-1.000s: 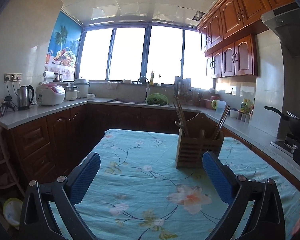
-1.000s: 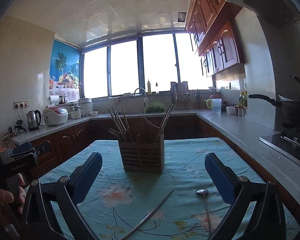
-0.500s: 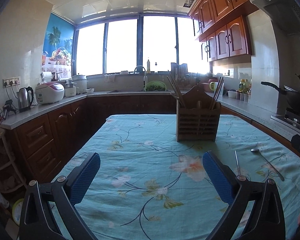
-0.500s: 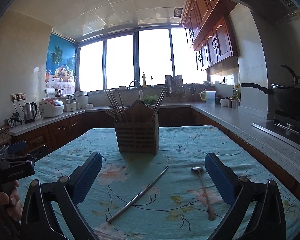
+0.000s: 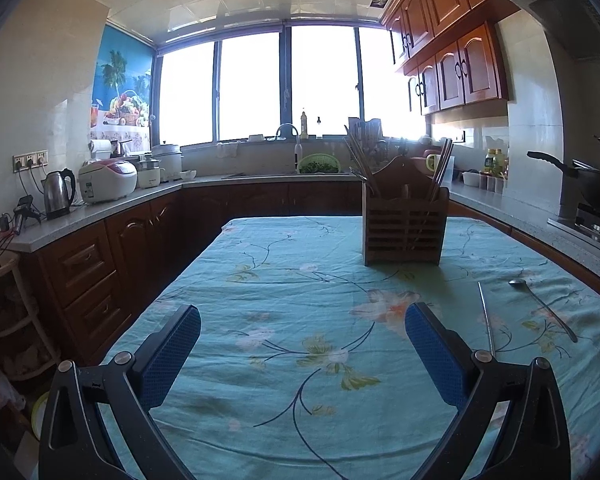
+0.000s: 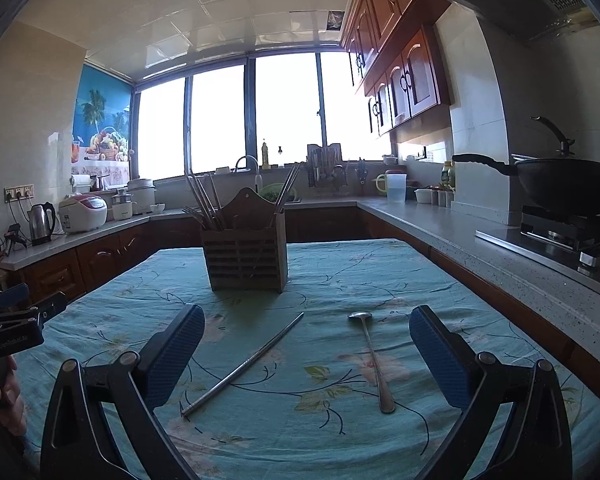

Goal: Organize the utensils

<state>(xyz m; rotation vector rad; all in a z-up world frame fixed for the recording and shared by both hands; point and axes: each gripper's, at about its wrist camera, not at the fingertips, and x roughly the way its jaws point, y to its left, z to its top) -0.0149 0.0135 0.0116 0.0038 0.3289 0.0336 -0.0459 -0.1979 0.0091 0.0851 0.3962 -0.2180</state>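
The right claw (image 6: 306, 354) is hovering wide and empty above the desk (image 6: 440, 280), a metal chopstick (image 6: 244, 366) and spoon (image 6: 370, 354) lying between its fingers. The left claw (image 5: 302, 354) is gaping wide, empty. The wooden utensil holder (image 6: 245, 258) is standing farther back.

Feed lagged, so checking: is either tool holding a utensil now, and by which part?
Nothing is held. Both the left tool and right tool are open; the metal chopstick and long-handled metal spoon lie on the floral tablecloth.

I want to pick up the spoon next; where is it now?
In the right wrist view the spoon lies flat on the tablecloth, right of the metal chopstick, in front of the wooden holder.
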